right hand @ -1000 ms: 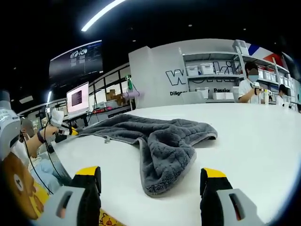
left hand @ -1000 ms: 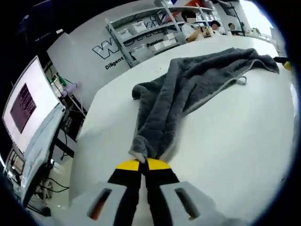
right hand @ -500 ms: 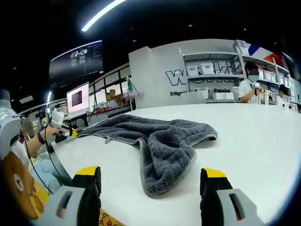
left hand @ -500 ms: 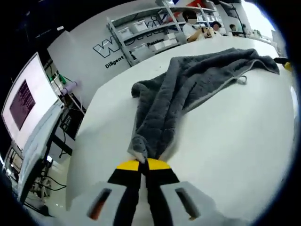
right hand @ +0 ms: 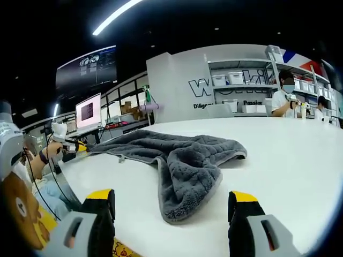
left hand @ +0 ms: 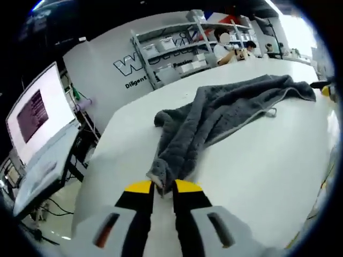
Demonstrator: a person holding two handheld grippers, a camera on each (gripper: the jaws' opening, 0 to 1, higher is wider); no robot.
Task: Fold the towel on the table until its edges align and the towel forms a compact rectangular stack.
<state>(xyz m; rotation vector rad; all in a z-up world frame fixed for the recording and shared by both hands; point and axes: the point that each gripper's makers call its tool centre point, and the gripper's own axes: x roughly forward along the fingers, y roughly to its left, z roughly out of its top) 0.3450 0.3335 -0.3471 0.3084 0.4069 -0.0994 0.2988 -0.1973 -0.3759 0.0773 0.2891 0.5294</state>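
At the bottom centre of the left gripper view, the left claw (left hand: pixel 163 187) has its yellow-tipped jaws drawn nearly together, pinching a corner of the towel (left hand: pixel 214 120). In the right gripper view, the right claw (right hand: pixel 171 203) rises from the bottom edge with its jaws spread wide apart, gripping nothing. At the left edge of that view, the person's hand (right hand: pixel 53 151) holds the left claw, seen small and far off.
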